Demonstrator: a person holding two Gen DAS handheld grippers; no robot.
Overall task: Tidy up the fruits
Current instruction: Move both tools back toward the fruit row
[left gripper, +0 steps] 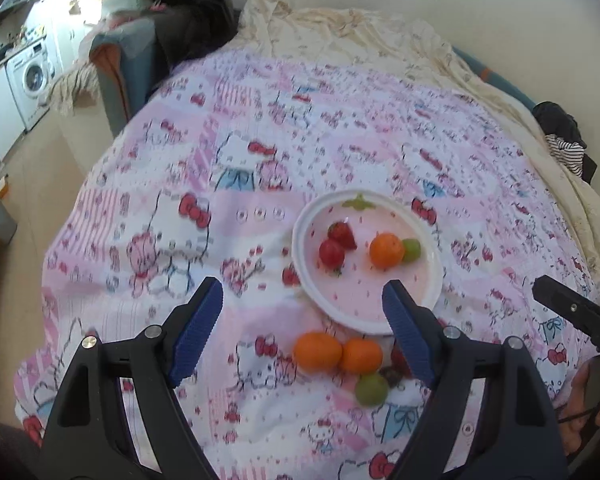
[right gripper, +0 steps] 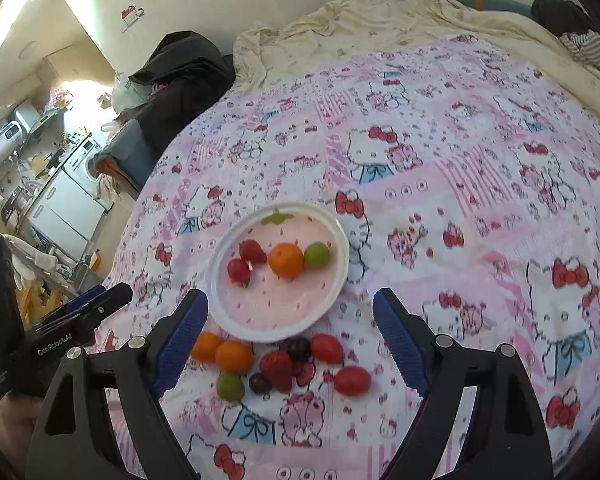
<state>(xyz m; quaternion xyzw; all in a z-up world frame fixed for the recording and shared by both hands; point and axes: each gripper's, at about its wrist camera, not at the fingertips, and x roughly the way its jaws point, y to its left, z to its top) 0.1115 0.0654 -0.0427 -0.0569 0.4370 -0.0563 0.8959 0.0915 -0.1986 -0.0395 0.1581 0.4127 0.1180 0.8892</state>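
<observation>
Currently we hold two grippers above a bed spread with a pink cartoon-cat cover (right gripper: 440, 168).

Item 1: plate (right gripper: 236, 320), white rim, pink centre, lying flat on the cover. On it we count two strawberries (right gripper: 253, 251), touching each other, at the left; an orange (right gripper: 286, 260) at the middle; a green fruit (right gripper: 317, 255) touching the orange's right side.

Item 2: loose fruit on the cover, just below the plate's near rim. We list two oranges (right gripper: 234, 356) side by side and touching; a green fruit (right gripper: 230, 386) under them; a strawberry (right gripper: 277, 370); two dark grapes (right gripper: 299, 349), one above the strawberry and one to its left; two red tomato-like fruits (right gripper: 352, 380) at the right.

Item 3: left gripper (left gripper: 302, 300). Its jaws stand wide apart, nothing between the blue pads (left gripper: 198, 328). In the left wrist view the plate's near rim sits against the right pad's tip; the loose oranges (left gripper: 318, 352) lie lower down in the gap, toward the right pad.

Item 4: right gripper (right gripper: 286, 312). Its jaws are likewise apart and empty. In its own view the plate's near half lies between the fingertips, and the loose fruit sits in the gap beneath, untouched.

Item 5: cream sheet (right gripper: 380, 12), crumpled at the bed's far side.
</observation>
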